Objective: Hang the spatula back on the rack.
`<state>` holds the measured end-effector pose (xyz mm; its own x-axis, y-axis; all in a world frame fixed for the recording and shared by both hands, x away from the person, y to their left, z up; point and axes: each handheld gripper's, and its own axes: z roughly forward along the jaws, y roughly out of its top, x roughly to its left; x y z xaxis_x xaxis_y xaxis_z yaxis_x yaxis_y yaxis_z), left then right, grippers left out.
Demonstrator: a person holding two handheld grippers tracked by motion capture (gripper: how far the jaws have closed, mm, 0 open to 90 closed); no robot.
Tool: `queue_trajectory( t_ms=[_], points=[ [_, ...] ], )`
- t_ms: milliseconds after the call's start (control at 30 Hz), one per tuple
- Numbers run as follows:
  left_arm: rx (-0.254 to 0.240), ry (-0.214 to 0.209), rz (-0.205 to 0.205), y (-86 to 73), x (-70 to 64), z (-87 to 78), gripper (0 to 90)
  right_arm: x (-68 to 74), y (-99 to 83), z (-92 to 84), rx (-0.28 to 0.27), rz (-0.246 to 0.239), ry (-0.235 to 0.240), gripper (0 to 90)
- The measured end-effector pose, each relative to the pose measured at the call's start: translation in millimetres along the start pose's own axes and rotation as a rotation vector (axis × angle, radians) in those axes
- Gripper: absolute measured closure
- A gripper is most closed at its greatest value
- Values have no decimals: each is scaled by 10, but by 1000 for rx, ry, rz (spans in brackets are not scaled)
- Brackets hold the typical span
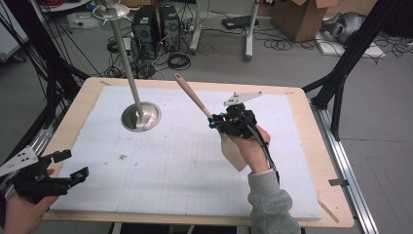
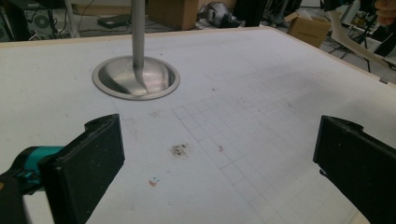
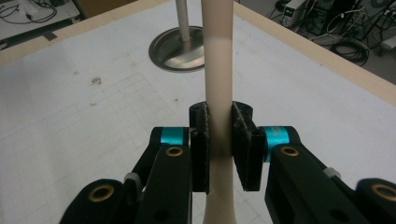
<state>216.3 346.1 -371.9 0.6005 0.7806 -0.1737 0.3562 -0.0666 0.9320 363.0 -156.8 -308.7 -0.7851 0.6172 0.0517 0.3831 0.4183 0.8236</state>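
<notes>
The right gripper (image 1: 217, 120) is clamped on the handle of the spatula (image 1: 192, 97), held above the mat (image 1: 185, 165) with its blade low beside the hand and its handle tilted up toward the steel stand (image 1: 141, 116). The left gripper (image 1: 65, 165) rests near the table's (image 1: 336, 195) left edge, jaws spread wide with nothing between them.

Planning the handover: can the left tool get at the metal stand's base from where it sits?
Probably yes. The left tool is open with nothing between its jaws, and only bare white mat lies between it and the stand base. The right tool holds the spatula off to the side.
</notes>
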Motion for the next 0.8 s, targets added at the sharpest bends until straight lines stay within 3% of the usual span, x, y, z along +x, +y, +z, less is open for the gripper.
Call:
queue_trajectory(
  t_ms=[367, 500, 800],
  points=[
    [-2, 2, -11, -8, 17, -9, 23, 6, 274, -52, -17, -13, 39, 788],
    [-4, -1, -11, -8, 27, -23, 23, 28, 378, -46, -28, -50, 40, 787],
    [-7, -6, -19, -11, 84, -50, 23, 19, 551, 0, -18, -58, 37, 787]
  ],
)
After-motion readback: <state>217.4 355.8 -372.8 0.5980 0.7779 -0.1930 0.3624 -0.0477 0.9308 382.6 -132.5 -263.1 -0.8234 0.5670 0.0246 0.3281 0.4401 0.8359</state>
